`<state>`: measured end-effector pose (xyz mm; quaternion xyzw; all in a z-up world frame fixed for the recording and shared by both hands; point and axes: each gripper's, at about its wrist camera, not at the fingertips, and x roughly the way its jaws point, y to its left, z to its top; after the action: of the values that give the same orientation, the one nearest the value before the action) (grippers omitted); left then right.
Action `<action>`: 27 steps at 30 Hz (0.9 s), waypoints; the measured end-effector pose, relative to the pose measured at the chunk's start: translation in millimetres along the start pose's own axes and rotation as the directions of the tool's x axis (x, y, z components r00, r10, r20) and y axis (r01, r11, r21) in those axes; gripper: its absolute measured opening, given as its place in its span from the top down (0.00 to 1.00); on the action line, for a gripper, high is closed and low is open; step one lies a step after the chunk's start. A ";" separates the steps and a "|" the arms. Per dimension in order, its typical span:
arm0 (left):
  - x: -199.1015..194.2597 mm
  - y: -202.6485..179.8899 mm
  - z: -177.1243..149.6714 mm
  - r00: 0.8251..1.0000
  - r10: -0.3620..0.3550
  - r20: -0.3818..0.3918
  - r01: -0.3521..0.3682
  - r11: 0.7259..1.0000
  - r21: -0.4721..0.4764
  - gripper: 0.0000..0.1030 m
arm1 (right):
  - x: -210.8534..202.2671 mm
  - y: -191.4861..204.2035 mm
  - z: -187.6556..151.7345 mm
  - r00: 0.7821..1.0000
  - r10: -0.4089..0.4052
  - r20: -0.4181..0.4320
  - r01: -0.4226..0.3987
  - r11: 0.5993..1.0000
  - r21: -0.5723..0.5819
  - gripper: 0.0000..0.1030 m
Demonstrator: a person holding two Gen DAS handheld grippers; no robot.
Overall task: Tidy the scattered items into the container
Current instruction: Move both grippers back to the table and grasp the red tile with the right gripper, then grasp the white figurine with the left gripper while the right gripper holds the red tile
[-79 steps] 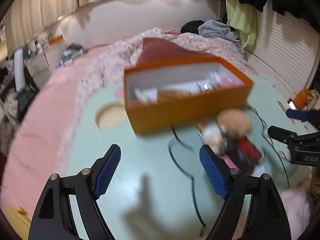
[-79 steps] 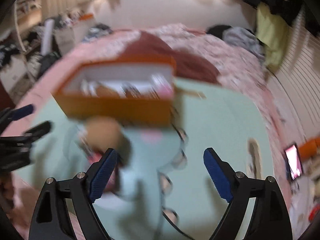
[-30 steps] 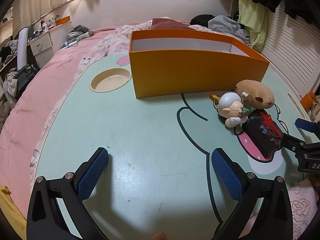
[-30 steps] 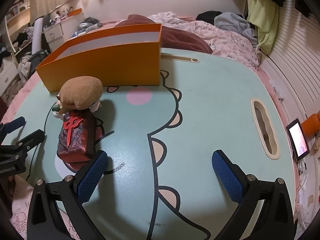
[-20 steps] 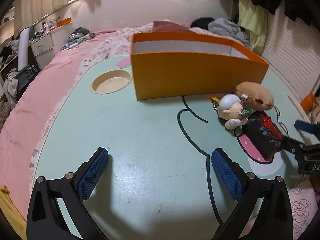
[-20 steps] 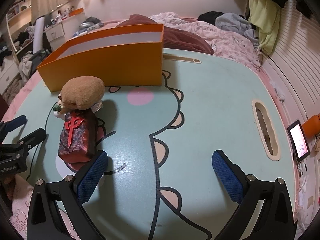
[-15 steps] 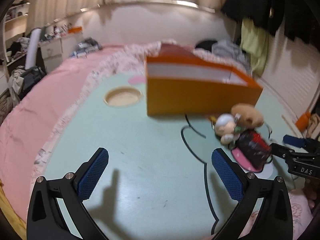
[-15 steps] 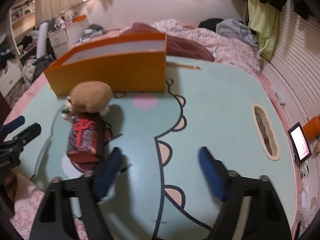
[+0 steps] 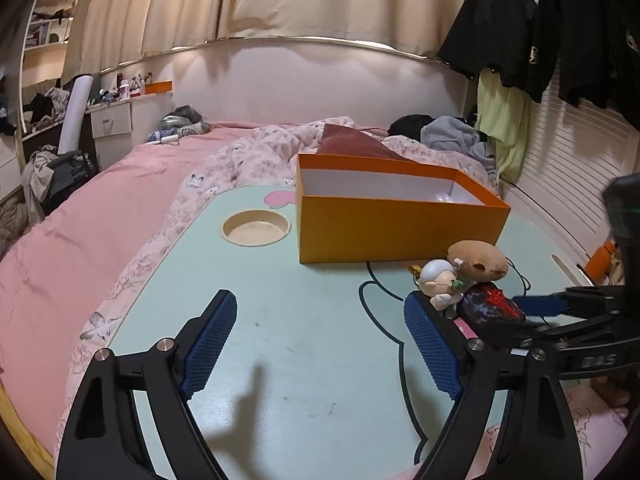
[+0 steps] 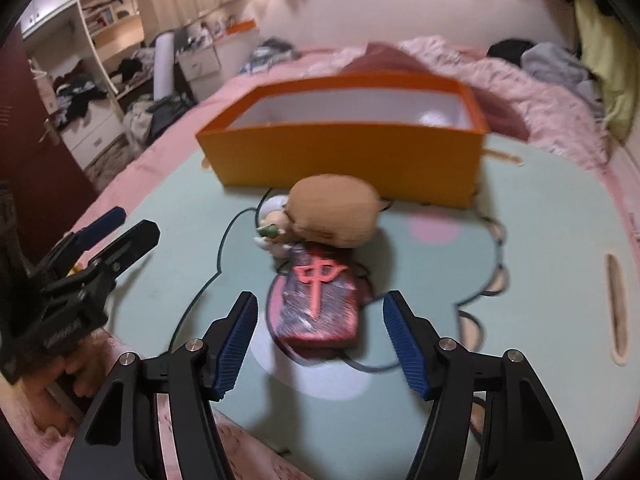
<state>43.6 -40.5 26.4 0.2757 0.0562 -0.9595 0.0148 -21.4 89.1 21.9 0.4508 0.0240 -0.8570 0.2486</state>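
A pink bed (image 9: pixel 100 208) lies behind the mint table (image 9: pixel 288 344).

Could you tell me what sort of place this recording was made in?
Most likely a bedroom: a pale green lap table stands on a bed with a pink quilt, clothes hang by the wall, and curtains run behind the headboard.

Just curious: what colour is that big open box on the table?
Orange outside, white inside; the box shows most clearly in the left wrist view.
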 end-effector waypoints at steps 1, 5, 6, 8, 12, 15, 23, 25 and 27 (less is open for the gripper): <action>0.1 -0.3 0.3 1.000 0.002 0.001 -0.002 1.000 0.004 0.17 | 7.8 1.6 1.9 1.000 -0.004 -0.028 0.004 1.000 -0.002 0.36; -0.1 -3.5 -0.2 1.000 -0.006 0.002 0.006 1.000 0.014 0.17 | 9.9 13.3 0.4 0.995 -0.101 -0.010 0.100 0.994 -0.050 0.63; -0.6 -3.9 0.0 1.000 -0.008 0.003 0.008 1.000 0.017 0.17 | 7.9 13.0 -3.3 0.995 -0.097 0.001 0.097 0.994 -0.045 0.63; -1.8 -5.4 0.3 1.000 -0.019 0.006 0.019 1.000 0.024 0.17 | -1.8 8.4 -14.6 0.997 -0.075 0.035 0.076 0.997 -0.023 0.63; 0.4 -18.0 0.7 0.998 -0.068 -0.009 0.068 0.995 0.079 0.17 | -34.6 -10.0 -30.4 0.988 -0.059 0.145 0.051 0.997 0.058 0.63; 6.2 -36.4 2.7 0.993 -0.112 -0.046 0.119 0.978 0.172 0.29 | -49.0 -20.8 -36.3 0.975 -0.078 0.210 0.054 0.992 0.116 0.63; 51.9 -62.3 20.0 0.965 -0.158 -0.209 0.206 0.951 0.231 0.57 | -50.0 -21.3 -35.1 0.975 -0.056 0.217 0.027 0.991 0.133 0.63; 60.2 -59.4 27.3 0.962 -0.165 -0.217 0.209 0.957 0.199 0.57 | -50.7 -22.5 -35.8 0.975 -0.054 0.217 0.024 0.990 0.139 0.63; 65.5 -62.6 32.5 0.961 -0.164 -0.224 0.212 0.954 0.211 0.57 | -49.7 -24.7 -37.1 0.976 -0.046 0.214 0.014 0.989 0.145 0.63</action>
<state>-32.7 18.0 25.2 0.3656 -0.0294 -0.9232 -0.1152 19.1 140.6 34.4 0.3707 -0.0576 -0.9042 0.2040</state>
